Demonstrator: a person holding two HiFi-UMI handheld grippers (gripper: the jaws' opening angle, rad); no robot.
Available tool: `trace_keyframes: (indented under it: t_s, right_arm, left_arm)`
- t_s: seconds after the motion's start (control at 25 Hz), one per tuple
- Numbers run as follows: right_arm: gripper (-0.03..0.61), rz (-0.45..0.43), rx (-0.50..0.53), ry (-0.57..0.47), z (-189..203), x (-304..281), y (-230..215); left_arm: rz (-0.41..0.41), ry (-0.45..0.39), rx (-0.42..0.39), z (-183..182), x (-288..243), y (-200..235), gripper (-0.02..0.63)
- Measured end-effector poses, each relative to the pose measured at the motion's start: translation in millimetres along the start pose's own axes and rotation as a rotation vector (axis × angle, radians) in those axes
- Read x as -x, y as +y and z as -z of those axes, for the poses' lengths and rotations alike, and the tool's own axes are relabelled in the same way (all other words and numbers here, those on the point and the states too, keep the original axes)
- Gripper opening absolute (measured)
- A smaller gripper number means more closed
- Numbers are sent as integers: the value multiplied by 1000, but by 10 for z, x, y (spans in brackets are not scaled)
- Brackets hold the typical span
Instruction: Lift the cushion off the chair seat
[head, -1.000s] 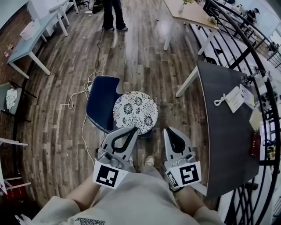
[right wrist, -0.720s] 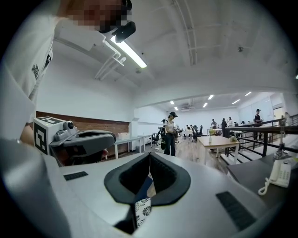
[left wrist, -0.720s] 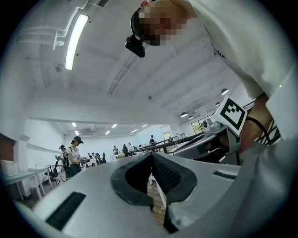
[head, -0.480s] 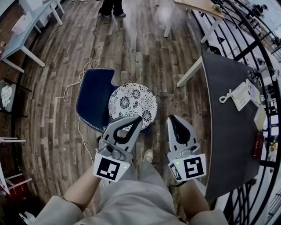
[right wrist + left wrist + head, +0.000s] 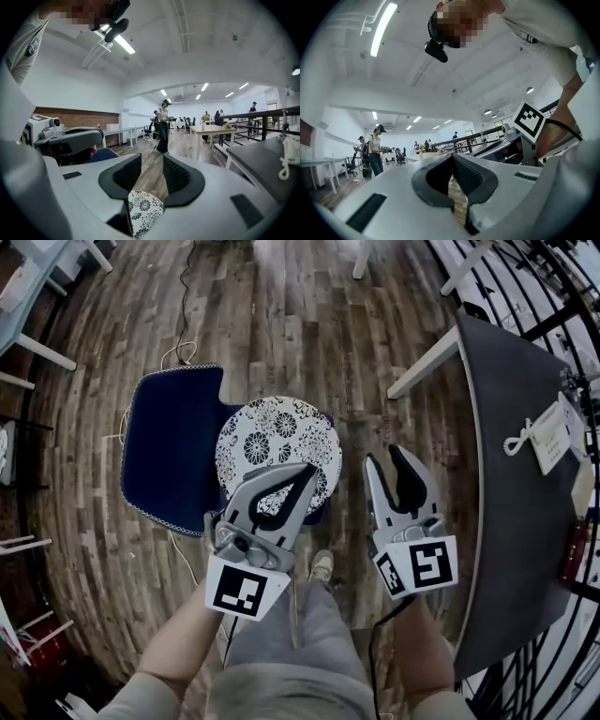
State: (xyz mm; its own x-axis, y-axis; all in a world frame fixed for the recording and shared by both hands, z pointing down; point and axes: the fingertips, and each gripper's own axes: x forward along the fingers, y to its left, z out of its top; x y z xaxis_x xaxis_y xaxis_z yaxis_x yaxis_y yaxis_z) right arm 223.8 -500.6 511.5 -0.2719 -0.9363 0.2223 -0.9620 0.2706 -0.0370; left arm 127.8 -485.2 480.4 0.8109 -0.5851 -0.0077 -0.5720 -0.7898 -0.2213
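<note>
On the wooden floor (image 5: 281, 324), straight below the head camera, a navy chair seat (image 5: 169, 451) bearing a round white cushion (image 5: 272, 427) printed with dark flowers. Cushion lying flat, covering the seat's right part and reaching to its right edge.

Over the cushion's near half in the head view, the left gripper (image 5: 309, 469), with its marker cube (image 5: 246, 589) toward the person's body. Jaws closed, tips meeting, nothing between them. Same in the left gripper view: left gripper (image 5: 452, 159) with pads touching at the tip, only floorboards visible through the loop behind them. Cannot tell whether resting on the cushion or hanging just above it.

Just beside the cushion's right edge, the right gripper (image 5: 384, 457), pointing the same way and apart from the left one. Jaws spread, having just been opening. In the right gripper view, right gripper (image 5: 152, 171) with floorboards visible between its pads and a scrap of the cushion (image 5: 144, 211) showing low in the gap, near the base of the jaws. Pads not pressing on it; nothing gripped.

To the right, a dark worktop (image 5: 516, 521) on white legs, carrying a white tag (image 5: 548, 437). Near the seat's far edge, a white cable (image 5: 173, 357) looping across the floor. Between the two grippers and nearer the body, a shoe (image 5: 322, 566).
</note>
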Motion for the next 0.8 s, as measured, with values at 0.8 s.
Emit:
trace_keyframes:
  t_s: [0.8]
  right_arm:
    - [218,1,-307,324,4055,-942,-448]
  left_arm:
    - [52,197,91,3529,-403,-790,5]
